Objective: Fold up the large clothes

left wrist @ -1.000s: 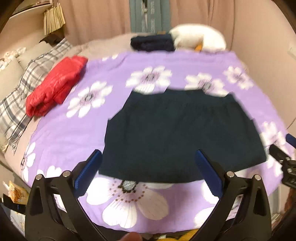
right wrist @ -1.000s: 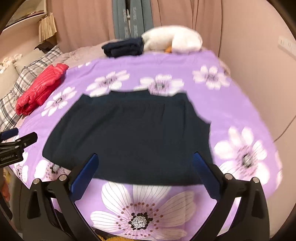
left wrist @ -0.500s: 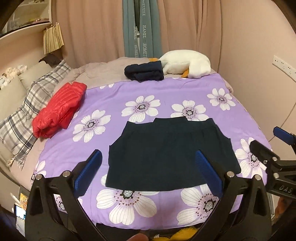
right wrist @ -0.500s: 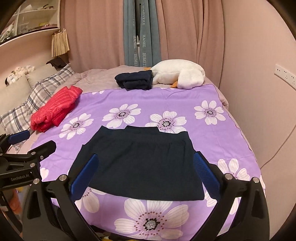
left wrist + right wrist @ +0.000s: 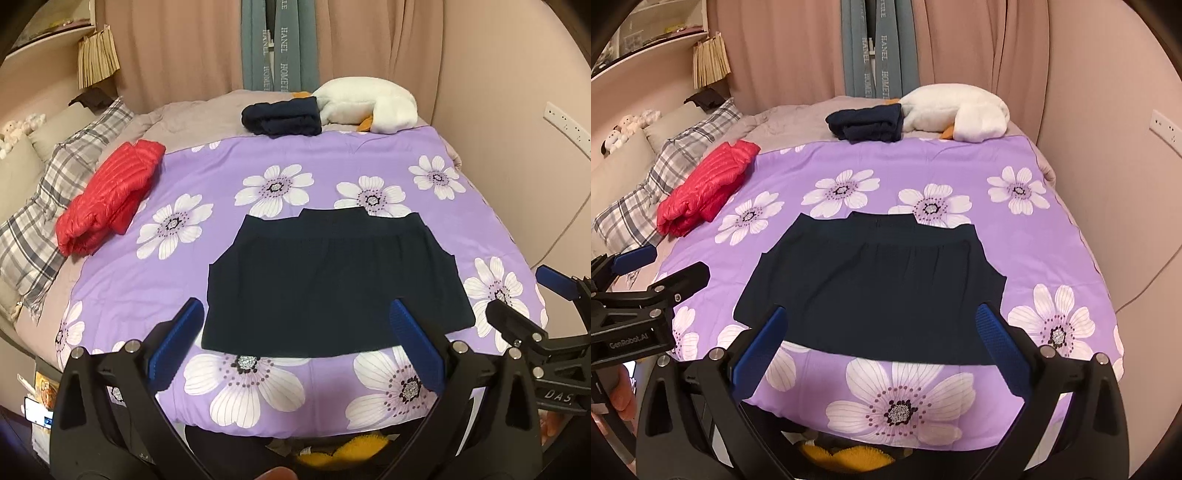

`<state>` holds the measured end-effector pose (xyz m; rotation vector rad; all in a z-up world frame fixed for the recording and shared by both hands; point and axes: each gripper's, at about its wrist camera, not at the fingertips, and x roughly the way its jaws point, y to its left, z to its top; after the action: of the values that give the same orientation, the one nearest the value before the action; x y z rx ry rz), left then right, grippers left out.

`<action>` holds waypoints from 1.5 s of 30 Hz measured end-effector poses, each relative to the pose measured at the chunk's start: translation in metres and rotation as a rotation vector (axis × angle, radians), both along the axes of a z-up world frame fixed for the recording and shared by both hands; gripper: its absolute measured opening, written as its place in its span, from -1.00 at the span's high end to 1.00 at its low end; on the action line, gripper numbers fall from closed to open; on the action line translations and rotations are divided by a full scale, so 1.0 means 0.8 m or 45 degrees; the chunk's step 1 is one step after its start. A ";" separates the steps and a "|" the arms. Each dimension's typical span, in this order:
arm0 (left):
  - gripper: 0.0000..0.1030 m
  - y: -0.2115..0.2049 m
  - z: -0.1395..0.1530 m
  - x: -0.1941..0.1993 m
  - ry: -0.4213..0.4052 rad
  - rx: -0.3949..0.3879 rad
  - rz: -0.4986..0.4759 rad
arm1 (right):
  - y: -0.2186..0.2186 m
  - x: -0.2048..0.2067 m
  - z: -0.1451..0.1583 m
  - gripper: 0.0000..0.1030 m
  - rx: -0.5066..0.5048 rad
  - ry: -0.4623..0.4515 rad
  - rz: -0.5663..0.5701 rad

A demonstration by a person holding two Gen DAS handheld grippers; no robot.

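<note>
Pink curtains and a pale wall are seen behind a bed, on which a purple flowered sheet (image 5: 122, 280) is spread. Near the sheet's front edge, about midway between its left and right edges, the dark garment (image 5: 328, 284) is laid flat in a compact trapezoid, its narrower band toward the far edge. Whether it has already been folded once or is merely spread out cannot be settled from these views.

Both tools are held above the front edge, clear of the cloth. The left gripper (image 5: 299, 343) is released, its blue pads set wide apart with nothing between them; the right gripper (image 5: 882, 343) is likewise spread and empty.

By the left edge a red jacket (image 5: 110, 195) is bundled, and at the far edge a folded dark pile (image 5: 282, 118) is set against a white plush toy (image 5: 365, 105).

Several slips can be foreseen. With dark cloth on a soft bed, the sheet could be pinched together with the hem, so that it is dragged up with the garment. If only the top layer is caught, the layers could be pulled apart and the edges left uneven. An unequal lift by the two grippers could skew any fold.
</note>
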<state>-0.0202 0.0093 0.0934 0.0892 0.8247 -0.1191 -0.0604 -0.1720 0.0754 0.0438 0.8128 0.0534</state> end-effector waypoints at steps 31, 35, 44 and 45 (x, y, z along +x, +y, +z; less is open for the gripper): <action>-0.96 0.002 -0.009 -0.002 -0.047 0.090 0.012 | -0.001 0.005 0.010 -0.97 -0.040 -0.044 -0.009; -0.96 0.002 -0.010 -0.002 -0.045 0.090 0.011 | -0.001 0.005 0.013 -0.97 -0.043 -0.050 -0.012; -0.96 0.003 -0.009 -0.002 -0.046 0.093 0.010 | 0.001 0.006 0.013 -0.97 -0.051 -0.049 -0.008; -0.96 0.004 -0.009 -0.002 -0.048 0.094 0.009 | 0.000 0.007 0.013 -0.97 -0.052 -0.048 -0.006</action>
<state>-0.0221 0.0123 0.0865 0.1578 0.7917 -0.0802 -0.0551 -0.1718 0.0860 0.0062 0.7761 0.0332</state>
